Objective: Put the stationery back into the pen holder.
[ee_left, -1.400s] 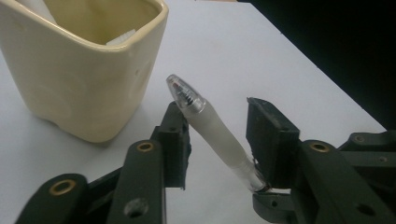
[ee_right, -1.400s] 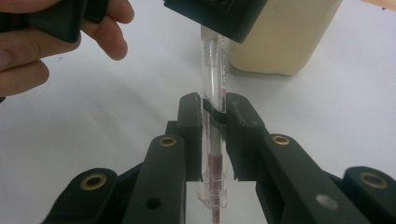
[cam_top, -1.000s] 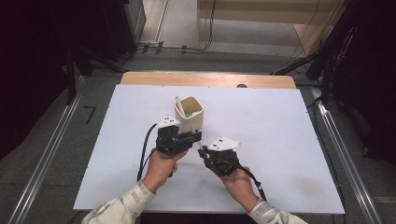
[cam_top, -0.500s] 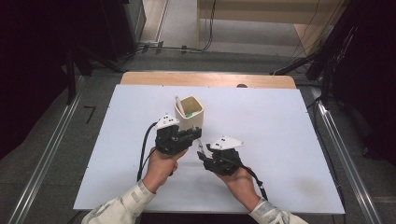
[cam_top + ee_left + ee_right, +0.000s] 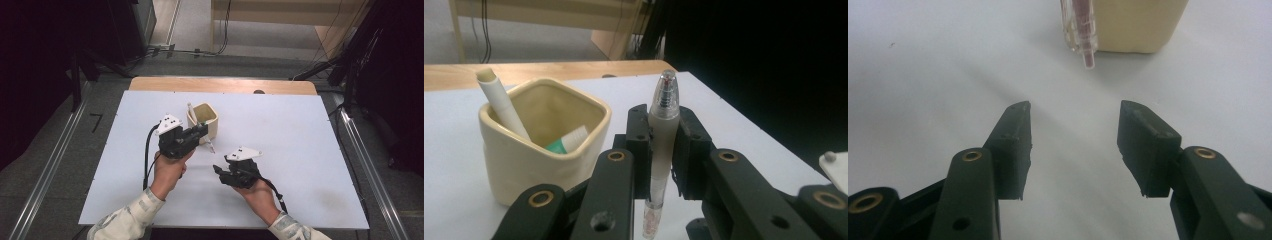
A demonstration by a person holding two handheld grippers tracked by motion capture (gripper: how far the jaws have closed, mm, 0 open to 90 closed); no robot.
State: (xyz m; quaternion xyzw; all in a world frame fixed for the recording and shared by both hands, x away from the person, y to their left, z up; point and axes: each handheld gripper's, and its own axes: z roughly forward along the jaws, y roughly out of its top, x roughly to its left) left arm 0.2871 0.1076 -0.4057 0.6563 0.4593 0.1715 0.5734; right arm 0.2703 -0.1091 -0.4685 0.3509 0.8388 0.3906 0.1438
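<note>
Pen stands upright between the pads of the left gripper, clamped at mid-barrel. Its body is frosted and translucent, with a clear upper end where a spring shows, and a clear lower end with a reddish core hanging free below the grip. In the high view the pen slants down from the gripper toward the white table, just in front of the cup.

The left hand reaches up from the bottom edge and grasps the gripper's body from behind, forearm angled slightly right, the tool aimed at the cup. A black cable loops off its left side.

The right gripper lies lower and to the right, well short of the pen, pointing left. Its jaws have just been opening and now stand moderately apart with nothing between them; in its own view the blunt black pads frame bare table, with the pen's lower end and the cup's wall beyond. The right hand holds it from behind.

The cup is cream, glossy, squarish with rounded corners and a softly dented wall. Inside lean a white stick and a white piece with a green end.

The table is matt white, a wooden edge showing along its far side.
</note>
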